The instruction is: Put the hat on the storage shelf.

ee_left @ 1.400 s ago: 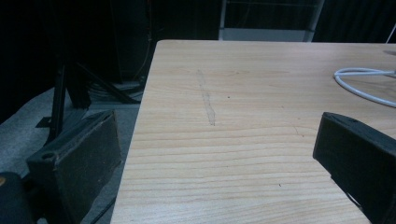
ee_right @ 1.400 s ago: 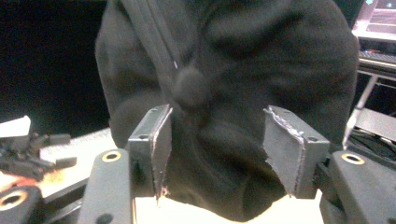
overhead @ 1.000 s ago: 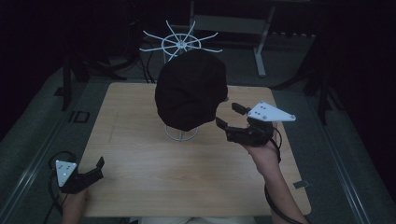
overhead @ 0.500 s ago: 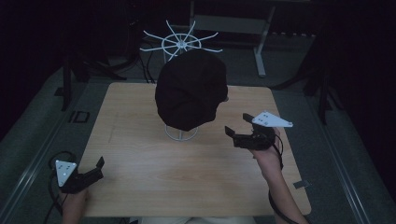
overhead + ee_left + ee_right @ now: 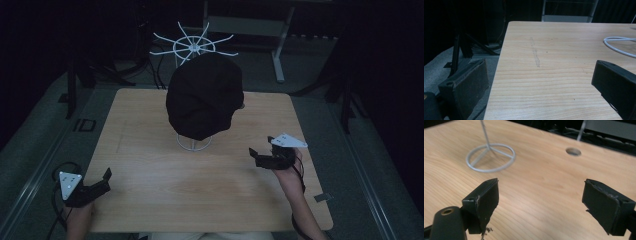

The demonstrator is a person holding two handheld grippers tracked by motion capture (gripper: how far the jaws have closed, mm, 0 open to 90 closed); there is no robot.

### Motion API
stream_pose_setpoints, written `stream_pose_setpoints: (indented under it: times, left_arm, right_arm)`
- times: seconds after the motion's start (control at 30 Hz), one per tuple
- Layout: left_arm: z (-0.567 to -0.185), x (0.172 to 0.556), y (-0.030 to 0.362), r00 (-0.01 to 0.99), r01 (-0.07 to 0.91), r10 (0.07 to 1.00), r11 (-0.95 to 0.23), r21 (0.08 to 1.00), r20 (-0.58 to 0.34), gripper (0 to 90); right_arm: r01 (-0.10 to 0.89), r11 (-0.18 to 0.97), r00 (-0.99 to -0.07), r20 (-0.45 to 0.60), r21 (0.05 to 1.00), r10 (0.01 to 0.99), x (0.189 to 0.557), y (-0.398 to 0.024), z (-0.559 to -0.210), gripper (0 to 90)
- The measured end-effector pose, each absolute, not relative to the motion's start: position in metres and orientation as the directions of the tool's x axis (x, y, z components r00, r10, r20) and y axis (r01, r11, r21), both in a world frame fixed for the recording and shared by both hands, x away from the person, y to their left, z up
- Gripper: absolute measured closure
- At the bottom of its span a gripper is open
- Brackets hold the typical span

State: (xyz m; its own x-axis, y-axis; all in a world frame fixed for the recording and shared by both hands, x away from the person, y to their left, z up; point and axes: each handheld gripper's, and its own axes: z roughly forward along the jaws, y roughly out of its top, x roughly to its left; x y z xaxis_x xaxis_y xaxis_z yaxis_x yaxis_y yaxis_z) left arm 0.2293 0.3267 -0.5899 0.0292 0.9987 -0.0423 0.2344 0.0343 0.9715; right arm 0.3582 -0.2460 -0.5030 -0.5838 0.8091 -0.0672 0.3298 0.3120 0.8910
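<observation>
From the high view I look forward and down over the whole table. My 2 gripper views sit low and close above its wood, and both share the white wire stand base with the high view.

Wooden table sits on a grey floor, pretty dark all round. A metal frame stands behind it.

Black hat on wire stand seemingly blocks mid-table.
</observation>
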Motion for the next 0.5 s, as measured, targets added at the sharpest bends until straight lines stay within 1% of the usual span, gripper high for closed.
stream_pose_setpoints:
  times: [0.1, 0.13, 0.17, 0.3, 0.33, 0.43, 0.5]
  left_arm:
    - [-0.590, 0.229, 0.327, 0.029, 0.235, 0.999, 0.035, 0.971, -0.043, 1.4]
    - [-0.590, 0.229, 0.327, 0.029, 0.235, 0.999, 0.035, 0.971, -0.043, 1.4]
    - [-0.590, 0.229, 0.327, 0.029, 0.235, 0.999, 0.035, 0.971, -0.043, 1.4]
    - [-0.590, 0.229, 0.327, 0.029, 0.235, 0.999, 0.034, 0.971, -0.042, 1.4]
    - [-0.590, 0.229, 0.327, 0.028, 0.234, 0.999, 0.034, 0.972, -0.041, 1.4]
    - [-0.590, 0.229, 0.327, 0.028, 0.233, 0.999, 0.034, 0.972, -0.042, 1.4]
    - [-0.590, 0.229, 0.327, 0.027, 0.235, 0.999, 0.034, 0.971, -0.042, 1.4]
  right_arm:
    - [0.344, 0.307, -0.581, -0.055, 0.887, 0.812, 0.360, -0.254, -0.518, 13.8]
    - [0.344, 0.307, -0.581, -0.055, 0.887, 0.812, 0.360, -0.254, -0.518, 13.8]
    - [0.351, 0.282, -0.565, -0.038, 0.893, 0.824, 0.360, -0.264, -0.528, 14.0]
    - [0.368, 0.285, -0.551, -0.039, 0.885, 0.833, 0.360, -0.275, -0.538, 14.1]
    - [0.396, 0.290, -0.543, -0.033, 0.871, 0.839, 0.359, -0.281, -0.543, 14.1]
    - [0.407, 0.287, -0.520, -0.038, 0.867, 0.853, 0.357, -0.288, -0.548, 14.1]
    - [0.416, 0.276, -0.516, -0.024, 0.867, 0.856, 0.355, -0.295, -0.552, 14.1]
